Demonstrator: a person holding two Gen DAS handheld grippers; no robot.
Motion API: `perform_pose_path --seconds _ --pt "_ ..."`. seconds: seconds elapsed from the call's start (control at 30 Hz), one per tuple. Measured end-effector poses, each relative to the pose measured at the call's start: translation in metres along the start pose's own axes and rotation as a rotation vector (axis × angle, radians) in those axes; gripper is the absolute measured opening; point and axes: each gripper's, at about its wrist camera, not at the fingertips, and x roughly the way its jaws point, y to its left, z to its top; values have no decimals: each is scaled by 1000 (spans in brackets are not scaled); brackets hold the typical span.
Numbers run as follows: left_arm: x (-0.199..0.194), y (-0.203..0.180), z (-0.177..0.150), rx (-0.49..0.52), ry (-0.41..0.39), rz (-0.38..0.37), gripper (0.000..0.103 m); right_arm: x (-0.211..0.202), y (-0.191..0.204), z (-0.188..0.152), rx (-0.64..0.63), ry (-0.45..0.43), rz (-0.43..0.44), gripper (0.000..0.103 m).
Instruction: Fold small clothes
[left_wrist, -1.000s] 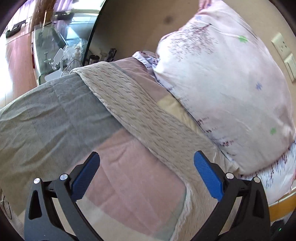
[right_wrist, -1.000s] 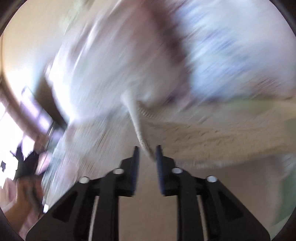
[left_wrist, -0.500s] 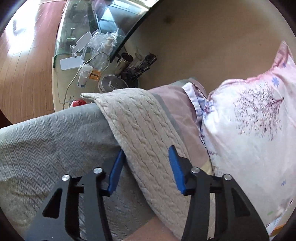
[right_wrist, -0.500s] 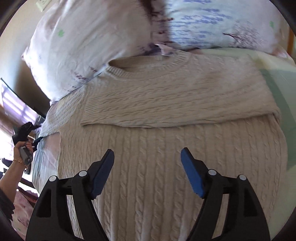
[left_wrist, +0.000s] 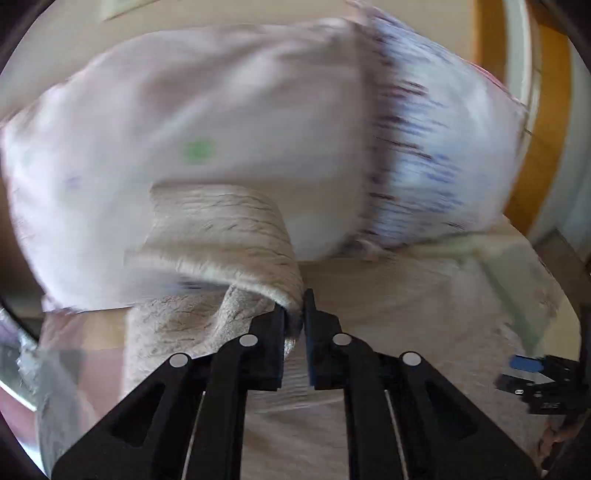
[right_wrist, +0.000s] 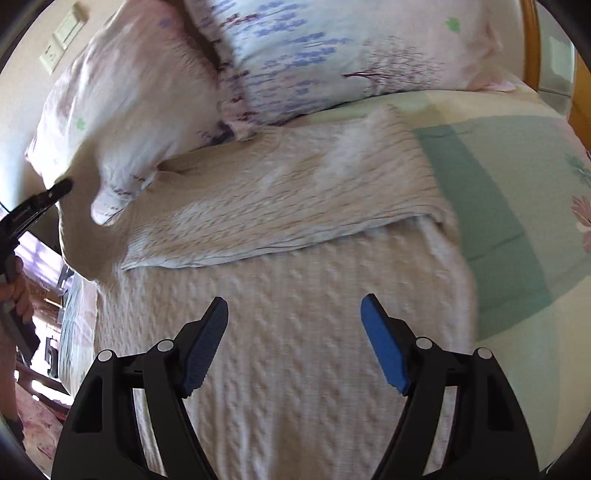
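Knitted beige sweater (right_wrist: 295, 258) lies flat on the bed (right_wrist: 517, 166), one sleeve folded across its chest.

Left wrist view: left hand-held gripper (left_wrist: 294, 314) pinches a lifted sweater sleeve (left_wrist: 221, 229) before the pillow (left_wrist: 184, 110). Right wrist view: right hand-held gripper (right_wrist: 294, 343) is spread above the sweater body.

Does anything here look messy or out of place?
Nothing is spilled or damaged. The sweater lies flat on the bed with one sleeve folded across its chest; the left gripper pinches the other sleeve, lifted and rumpled mid-fold. The view is blurred.
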Motion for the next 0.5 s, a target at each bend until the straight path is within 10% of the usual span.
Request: perform_pose_path --seconds 0.17,0.27,0.5 --pt "37 -79 -30 72 155 -73 38 -16 -32 -6 34 11 -15 76" --pt "0 -22 -71 -67 142 -16 62 -36 -57 -20 68 3 -48 76" --pt "-54 84 -190 -423 325 127 60 -43 -98 -63 251 132 77 65"
